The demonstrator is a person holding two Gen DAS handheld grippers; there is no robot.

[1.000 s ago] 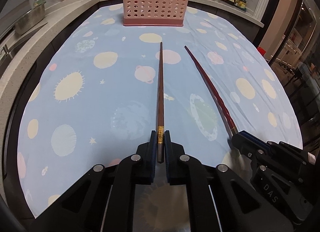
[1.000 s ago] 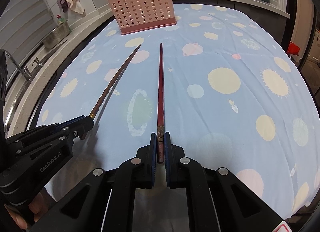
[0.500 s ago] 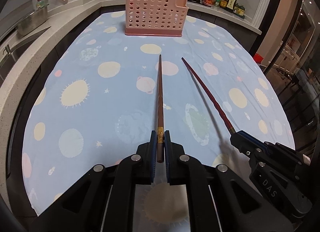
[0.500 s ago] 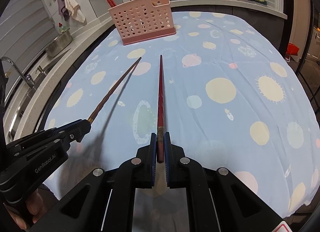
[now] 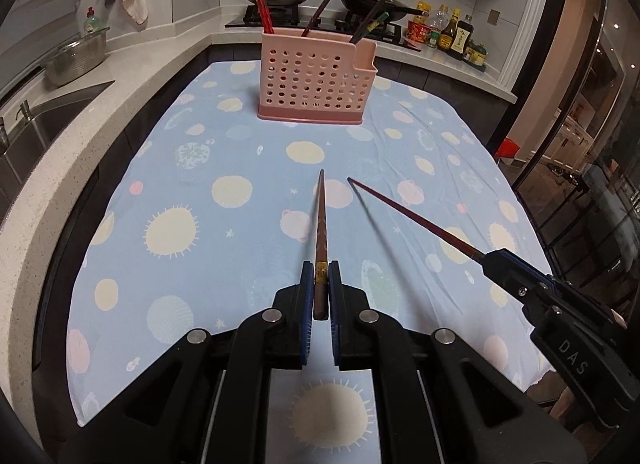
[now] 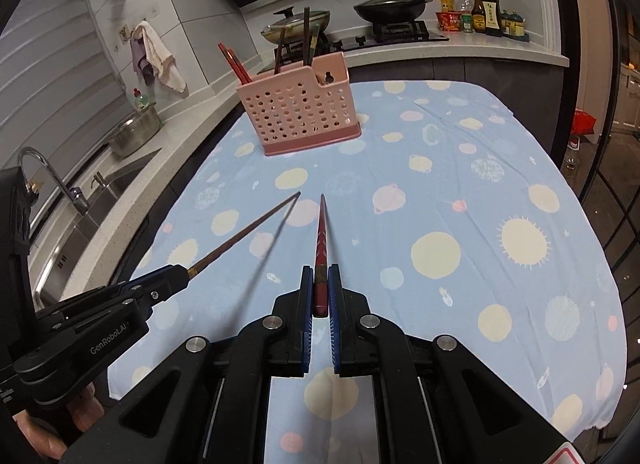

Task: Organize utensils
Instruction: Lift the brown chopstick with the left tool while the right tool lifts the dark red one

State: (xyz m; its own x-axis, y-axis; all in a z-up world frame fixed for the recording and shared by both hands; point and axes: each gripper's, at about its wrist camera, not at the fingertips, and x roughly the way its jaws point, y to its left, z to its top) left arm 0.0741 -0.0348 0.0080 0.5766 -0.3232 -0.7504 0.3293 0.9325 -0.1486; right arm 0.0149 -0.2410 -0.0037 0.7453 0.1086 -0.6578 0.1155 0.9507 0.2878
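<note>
Left gripper pinches brown wooden chopstick; right gripper, "DAS" on its body, pinches dark red chopstick. Both held above blue planet-print cloth, short of pink perforated plastic holder. "GenRobot.AI" on left body.

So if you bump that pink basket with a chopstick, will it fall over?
Probably not easily: the pink basket sits on a wide flat base. It looks like thin plastic full of holes, so likely light; it might slide or wrinkle the tablecloth instead.
</note>
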